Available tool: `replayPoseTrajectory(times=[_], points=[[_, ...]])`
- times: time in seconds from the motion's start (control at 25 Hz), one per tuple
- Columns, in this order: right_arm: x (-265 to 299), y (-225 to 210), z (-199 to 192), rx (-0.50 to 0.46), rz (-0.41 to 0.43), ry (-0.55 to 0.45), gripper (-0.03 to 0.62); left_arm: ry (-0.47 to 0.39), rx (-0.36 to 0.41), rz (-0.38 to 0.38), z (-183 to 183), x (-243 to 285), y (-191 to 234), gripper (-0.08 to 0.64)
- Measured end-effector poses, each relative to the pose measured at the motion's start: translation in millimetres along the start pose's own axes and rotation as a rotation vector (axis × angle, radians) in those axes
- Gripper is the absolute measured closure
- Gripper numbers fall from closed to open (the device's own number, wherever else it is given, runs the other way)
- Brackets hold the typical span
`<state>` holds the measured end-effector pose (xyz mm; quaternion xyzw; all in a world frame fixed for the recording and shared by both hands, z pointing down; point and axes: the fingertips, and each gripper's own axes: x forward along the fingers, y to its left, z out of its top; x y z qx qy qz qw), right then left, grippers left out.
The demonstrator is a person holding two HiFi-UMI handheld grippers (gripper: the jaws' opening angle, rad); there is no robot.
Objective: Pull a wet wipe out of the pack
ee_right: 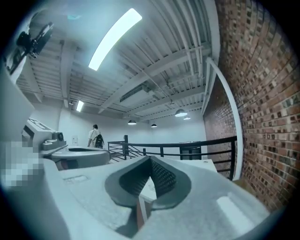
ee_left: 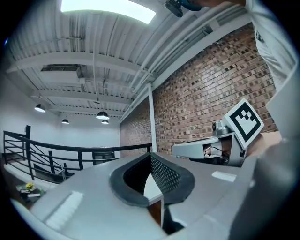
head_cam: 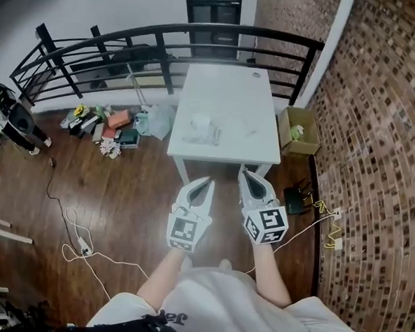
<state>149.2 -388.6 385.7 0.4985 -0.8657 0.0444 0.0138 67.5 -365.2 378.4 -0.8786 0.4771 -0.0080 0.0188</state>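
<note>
The wet wipe pack (head_cam: pixel 201 128) lies on the white table (head_cam: pixel 229 93), left of its middle, with crumpled white on top. Both grippers hang in front of the table's near edge, pointing level toward it and well short of the pack. My left gripper (head_cam: pixel 206 181) is shut, tips together, nothing between them (ee_left: pixel 151 156). My right gripper (head_cam: pixel 243 174) is beside it, also shut and empty (ee_right: pixel 150 161). Each gripper view shows the other gripper alongside and a strip of the table past the tips. The pack is not visible in either gripper view.
A black railing (head_cam: pixel 166 40) runs behind and left of the table. Bags and clutter (head_cam: pixel 108 124) sit on the wooden floor to the left, a cardboard box (head_cam: pixel 299 131) to the right. A brick wall (head_cam: pixel 377 137) closes the right side. Cables (head_cam: pixel 83 249) trail over the floor.
</note>
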Motion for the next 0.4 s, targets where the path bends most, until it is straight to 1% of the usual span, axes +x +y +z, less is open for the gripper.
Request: replayPoseTrajectory(times=[0.08,0.24,0.4], points=[[5,19,5,-0.013,0.026,-0.009,0.6,-0.012,-0.007,0.018,3,-11,13,0.543],[12,64,-4,-0.037,0.103,0.018,0.6,-0.019,-0.024,0.064,2,-26,35,0.544],[18,92,-8,-0.071,0.157,0.023,0.6,-0.04,-0.028,0.086,3,-34,49,0.543]])
